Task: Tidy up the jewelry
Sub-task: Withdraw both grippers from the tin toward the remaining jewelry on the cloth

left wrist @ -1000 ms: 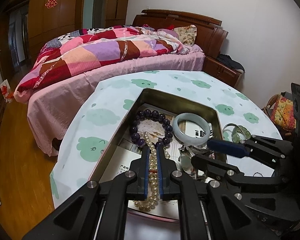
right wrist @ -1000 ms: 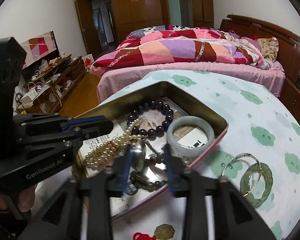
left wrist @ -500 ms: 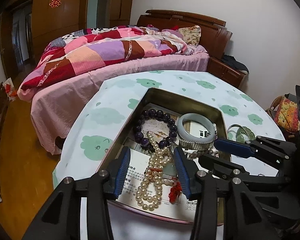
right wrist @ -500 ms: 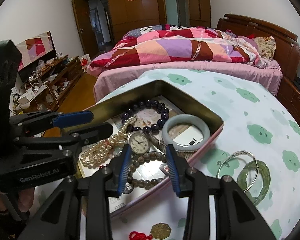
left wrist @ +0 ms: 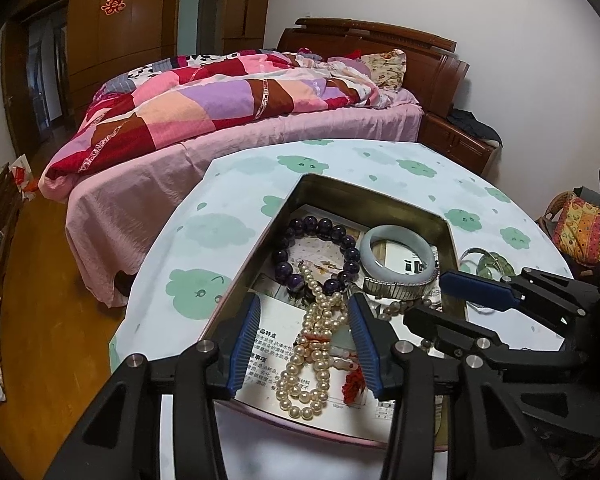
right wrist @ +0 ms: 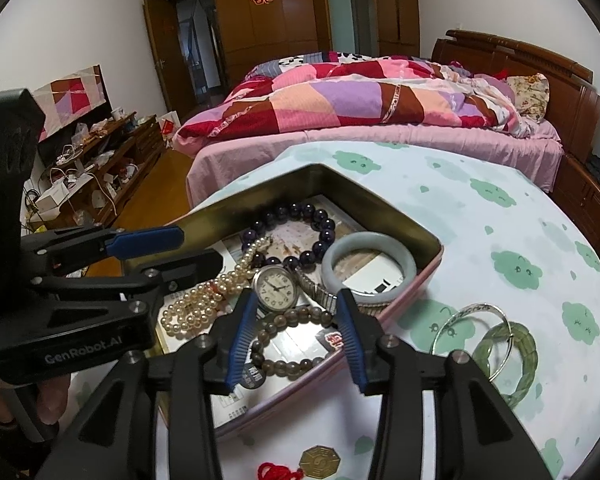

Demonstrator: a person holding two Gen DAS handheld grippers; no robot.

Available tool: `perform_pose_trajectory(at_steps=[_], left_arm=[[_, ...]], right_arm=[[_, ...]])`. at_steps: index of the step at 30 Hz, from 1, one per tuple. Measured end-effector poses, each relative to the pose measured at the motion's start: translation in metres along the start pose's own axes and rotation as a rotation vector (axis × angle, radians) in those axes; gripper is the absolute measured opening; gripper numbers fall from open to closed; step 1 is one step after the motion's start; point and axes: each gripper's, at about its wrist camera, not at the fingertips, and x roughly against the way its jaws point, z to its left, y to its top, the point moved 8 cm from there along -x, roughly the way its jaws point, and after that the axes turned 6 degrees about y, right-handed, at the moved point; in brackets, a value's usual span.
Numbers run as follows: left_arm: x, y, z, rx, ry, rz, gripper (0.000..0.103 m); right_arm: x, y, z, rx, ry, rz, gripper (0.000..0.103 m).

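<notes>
left gripper [left wrist: 304,316]: released, jaws just opened, pearl necklace [left wrist: 316,344] lying loose between them in tin [left wrist: 380,196] | right gripper [right wrist: 296,312]: released, jaws just widened, watch [right wrist: 276,289] just ahead

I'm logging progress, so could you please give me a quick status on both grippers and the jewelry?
Left gripper open above pearl necklace. Right gripper opening, nothing held. Watch in tin. Nothing blocking.

You are looking at the tin [right wrist: 430,276] sitting on the table [right wrist: 500,224]. Lying inside it are the pearl necklace [left wrist: 316,344], bead bracelet [right wrist: 288,236], bangle [right wrist: 370,264] and watch [right wrist: 276,289]. Two more bangles [right wrist: 500,344] are resting right of the tin, the bed [right wrist: 372,120] standing behind it.
</notes>
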Motion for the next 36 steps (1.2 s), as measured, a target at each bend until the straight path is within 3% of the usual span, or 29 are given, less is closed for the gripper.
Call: perform_pose_trajectory(at_steps=[15,25,31,36], left_arm=[[0.024,-0.012,-0.015,-0.022,0.016,-0.014,0.047],[0.054,-0.035,-0.081,-0.159,-0.062,-0.021,0.047],[0.061,-0.054,-0.099,-0.175,-0.079,0.012,0.047],[0.067,-0.064,-0.11,-0.203,-0.078,0.022,0.047]], right_arm=[[0.034,-0.008,-0.015,-0.012,-0.029,-0.038,0.059],[0.091,-0.062,-0.075,-0.123,-0.168,-0.024,0.066],[0.1,-0.097,-0.079,-0.161,-0.183,0.006,0.067],[0.1,-0.107,-0.071,-0.148,-0.175,0.015,0.067]])
